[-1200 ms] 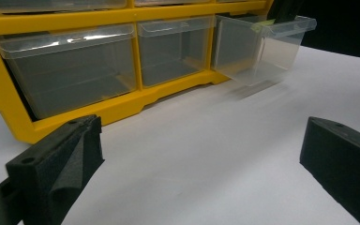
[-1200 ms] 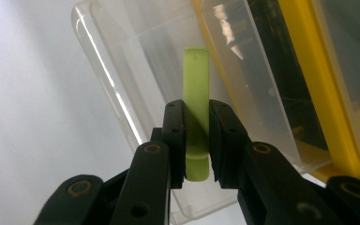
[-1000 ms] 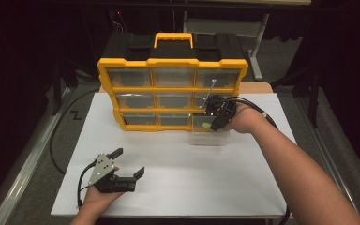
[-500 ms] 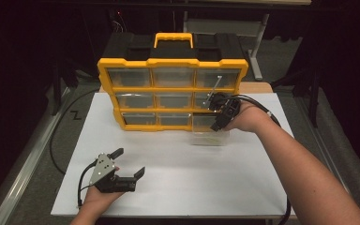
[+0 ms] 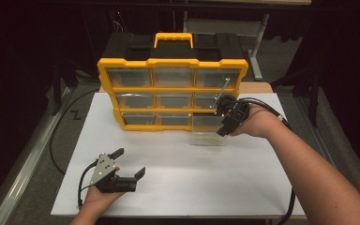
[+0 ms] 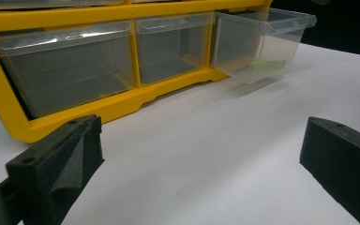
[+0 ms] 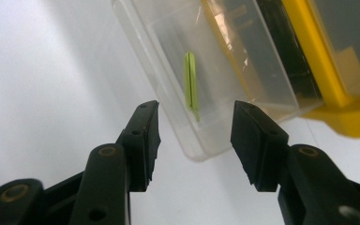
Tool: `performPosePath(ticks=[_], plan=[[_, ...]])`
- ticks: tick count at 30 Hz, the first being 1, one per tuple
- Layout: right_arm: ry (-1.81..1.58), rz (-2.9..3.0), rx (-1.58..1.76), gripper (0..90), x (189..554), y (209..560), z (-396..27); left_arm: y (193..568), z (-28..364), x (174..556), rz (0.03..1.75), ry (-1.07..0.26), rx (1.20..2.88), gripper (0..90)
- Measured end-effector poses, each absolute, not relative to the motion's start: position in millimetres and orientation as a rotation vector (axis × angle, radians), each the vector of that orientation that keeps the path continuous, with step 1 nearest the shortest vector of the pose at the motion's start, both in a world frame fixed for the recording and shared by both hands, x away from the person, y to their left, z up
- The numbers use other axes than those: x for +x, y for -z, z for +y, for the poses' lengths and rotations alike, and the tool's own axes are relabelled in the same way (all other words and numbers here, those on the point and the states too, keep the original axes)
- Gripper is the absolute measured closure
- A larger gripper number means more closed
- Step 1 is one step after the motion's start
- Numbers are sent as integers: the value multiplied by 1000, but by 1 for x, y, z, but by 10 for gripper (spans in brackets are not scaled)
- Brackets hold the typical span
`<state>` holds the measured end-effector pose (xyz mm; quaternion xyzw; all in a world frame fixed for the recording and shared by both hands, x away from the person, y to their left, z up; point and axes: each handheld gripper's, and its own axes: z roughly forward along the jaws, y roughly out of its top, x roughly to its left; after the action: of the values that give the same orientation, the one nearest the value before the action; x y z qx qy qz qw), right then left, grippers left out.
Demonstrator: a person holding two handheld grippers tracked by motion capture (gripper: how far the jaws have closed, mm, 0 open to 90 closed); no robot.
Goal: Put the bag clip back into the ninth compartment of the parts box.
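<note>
A yellow organizer (image 5: 173, 62) with clear drawers stands at the back of the white table (image 5: 178, 178). Its bottom-right drawer (image 5: 208, 133) is pulled out onto the table. A thin green piece (image 7: 191, 82) lies flat inside it, the same green piece (image 6: 268, 65) showing through the drawer's clear front (image 6: 281, 42). My right gripper (image 7: 194, 112) hovers just above the drawer's outer end; its jaws have just been opening and hold nothing. In the high view the right gripper (image 5: 221, 130) points down at the drawer. My left gripper (image 5: 130, 161) rests open near the front left, and in its own view the left gripper (image 6: 201, 140) faces the organizer's bottom row.
The other drawers (image 6: 61, 65) of the organizer are pushed in. A black case with a yellow handle (image 5: 173, 38) sits behind it. Cables (image 5: 56, 154) trail off the left side of the table and along my right forearm (image 5: 309, 173).
My right gripper has drawn back and up a little from the pulled-out drawer, and its jaws stand wider. The left gripper has stayed where it was.
</note>
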<state>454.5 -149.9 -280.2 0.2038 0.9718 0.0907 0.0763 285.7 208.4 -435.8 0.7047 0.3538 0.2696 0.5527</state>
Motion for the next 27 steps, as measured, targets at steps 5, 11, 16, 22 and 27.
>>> performPosePath(ticks=[5, 11, 16, 22, 27], plan=[[-286, 2917, 638, 502, 446, 278, -159, 436, 208, 286, 836, -637, 1668, 3], [-278, 2917, 656, 455, 438, 279, -169, 436, 208, 286, 838, -641, 1669, 3], [-280, 2914, 677, 424, 431, 280, -177, 436, 208, 286, 838, -641, 1670, 3], [-272, 2909, 701, 362, 424, 288, -186, 436, 208, 286, 839, -643, 1670, 3], [-272, 2905, 734, 313, 419, 294, -193, 436, 208, 286, 841, -644, 1669, 3]])
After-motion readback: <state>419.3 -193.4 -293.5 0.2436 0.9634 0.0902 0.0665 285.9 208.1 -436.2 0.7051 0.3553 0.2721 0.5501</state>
